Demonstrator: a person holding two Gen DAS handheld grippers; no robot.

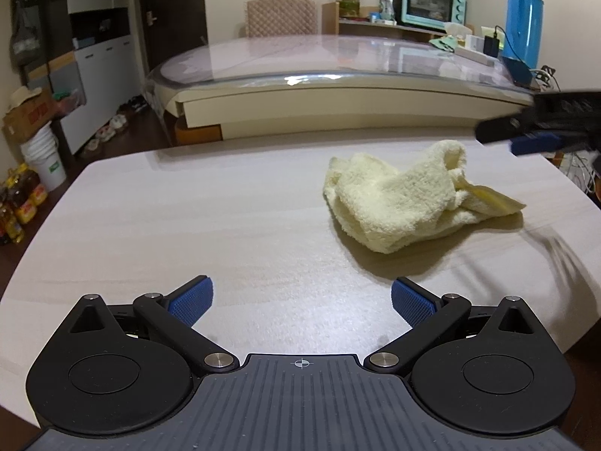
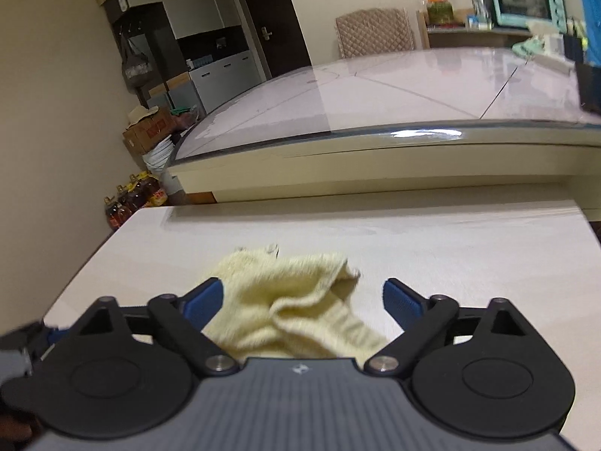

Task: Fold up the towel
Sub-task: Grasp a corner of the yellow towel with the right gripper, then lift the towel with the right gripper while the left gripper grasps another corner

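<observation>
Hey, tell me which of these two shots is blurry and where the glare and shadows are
Left wrist view: mostly sharp; towel casts a dark shadow toward the camera; the right gripper at the right edge is motion-smeared; glare on the glass tabletop. Right wrist view: softer overall, towel blurred, bright glare streak on the glass edge. Both bend straight edges, fisheye style.

crumpled towel [image 1: 409, 199], table [image 1: 188, 225], left gripper [image 1: 301, 300] jaws apart

My right gripper [image 1: 526, 135] enters the left view only as a blurred streak cut by the frame edge. From my right wrist, the towel's [image 2: 300, 300] near part is hidden under my gripper body, its surface smeared.
</observation>
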